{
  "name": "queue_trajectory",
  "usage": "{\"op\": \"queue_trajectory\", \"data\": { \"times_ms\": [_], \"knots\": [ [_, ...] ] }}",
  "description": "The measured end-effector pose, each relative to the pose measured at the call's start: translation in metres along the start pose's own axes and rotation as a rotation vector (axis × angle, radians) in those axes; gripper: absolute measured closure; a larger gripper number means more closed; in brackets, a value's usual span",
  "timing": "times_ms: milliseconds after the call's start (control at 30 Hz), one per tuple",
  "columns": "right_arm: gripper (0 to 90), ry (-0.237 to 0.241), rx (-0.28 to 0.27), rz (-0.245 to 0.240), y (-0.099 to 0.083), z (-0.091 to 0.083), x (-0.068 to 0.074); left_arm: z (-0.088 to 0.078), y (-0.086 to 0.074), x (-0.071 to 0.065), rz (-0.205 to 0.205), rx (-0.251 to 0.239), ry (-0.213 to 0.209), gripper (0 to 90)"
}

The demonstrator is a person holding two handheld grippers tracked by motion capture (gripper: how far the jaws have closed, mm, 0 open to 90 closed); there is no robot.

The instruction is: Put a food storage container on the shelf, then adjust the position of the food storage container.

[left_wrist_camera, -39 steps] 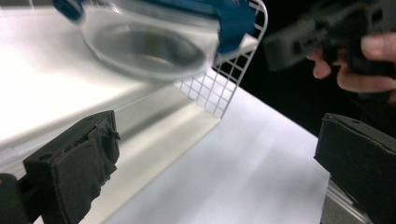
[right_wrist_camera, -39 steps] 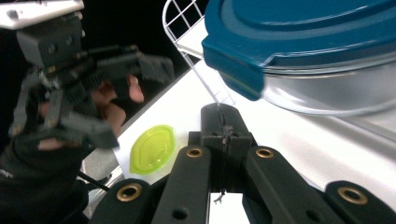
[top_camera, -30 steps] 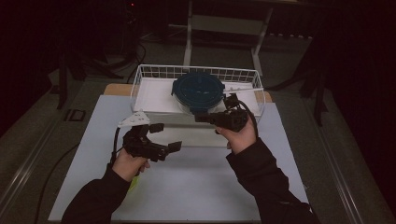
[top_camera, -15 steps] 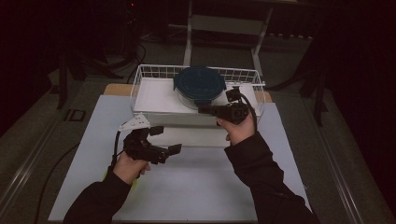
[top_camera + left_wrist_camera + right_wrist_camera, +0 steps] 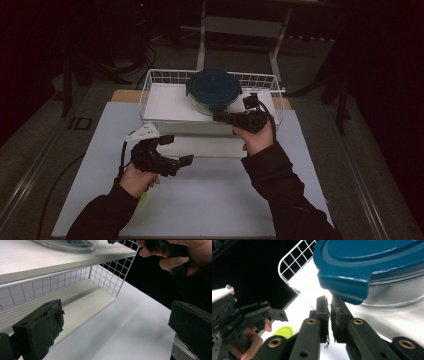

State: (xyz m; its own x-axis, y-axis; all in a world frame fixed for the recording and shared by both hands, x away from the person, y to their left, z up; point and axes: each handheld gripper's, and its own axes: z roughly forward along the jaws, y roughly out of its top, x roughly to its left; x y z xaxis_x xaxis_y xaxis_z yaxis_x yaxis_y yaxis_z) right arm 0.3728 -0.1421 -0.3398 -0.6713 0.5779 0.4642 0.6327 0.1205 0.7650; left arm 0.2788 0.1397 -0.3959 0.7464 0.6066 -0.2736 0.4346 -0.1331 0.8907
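Dark surroundings frame a white table top [image 5: 210,195] bearing a white wire basket [image 5: 150,82] at its far edge. From the right gripper [image 5: 330,305], whose jaws have just been parting to a narrow slit with nothing between them, the lid tab [image 5: 342,286] is met just beyond the tips. The left gripper [image 5: 172,150] is held wide and idle on the near left. The teal lid [image 5: 214,87] sits on a clear glass bowl [image 5: 397,290] on a raised board inside the basket. For a clean release, the tips should be slid squarely around the tab before being closed, and the bowl kept from shifting
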Motion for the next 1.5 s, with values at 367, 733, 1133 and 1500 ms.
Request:
{"op": "queue_trajectory", "data": {
  "times_ms": [367, 733, 1133, 1500],
  "knots": [
    [22.5, 0.063, -0.067, -0.134, -0.022, -0.021, 0.013, -0.011, 0.001, -0.003, 0.036, 0.013, -0.035, 0.0],
    [16.0, 0.102, -0.106, -0.207, -0.046, -0.044, 0.015, -0.043, 0.0, 0.003, 0.082, -0.03, 0.02, 6.6],
    [16.3, 0.096, -0.112, -0.229, -0.081, -0.067, 0.009, -0.084, -0.019, 0.017, 0.084, 0.001, 0.107, 26.2],
    [16.7, 0.103, -0.106, -0.192, -0.11, -0.076, -0.004, -0.122, -0.052, 0.031, 0.057, 0.044, 0.193, 50.8]
  ]
}}
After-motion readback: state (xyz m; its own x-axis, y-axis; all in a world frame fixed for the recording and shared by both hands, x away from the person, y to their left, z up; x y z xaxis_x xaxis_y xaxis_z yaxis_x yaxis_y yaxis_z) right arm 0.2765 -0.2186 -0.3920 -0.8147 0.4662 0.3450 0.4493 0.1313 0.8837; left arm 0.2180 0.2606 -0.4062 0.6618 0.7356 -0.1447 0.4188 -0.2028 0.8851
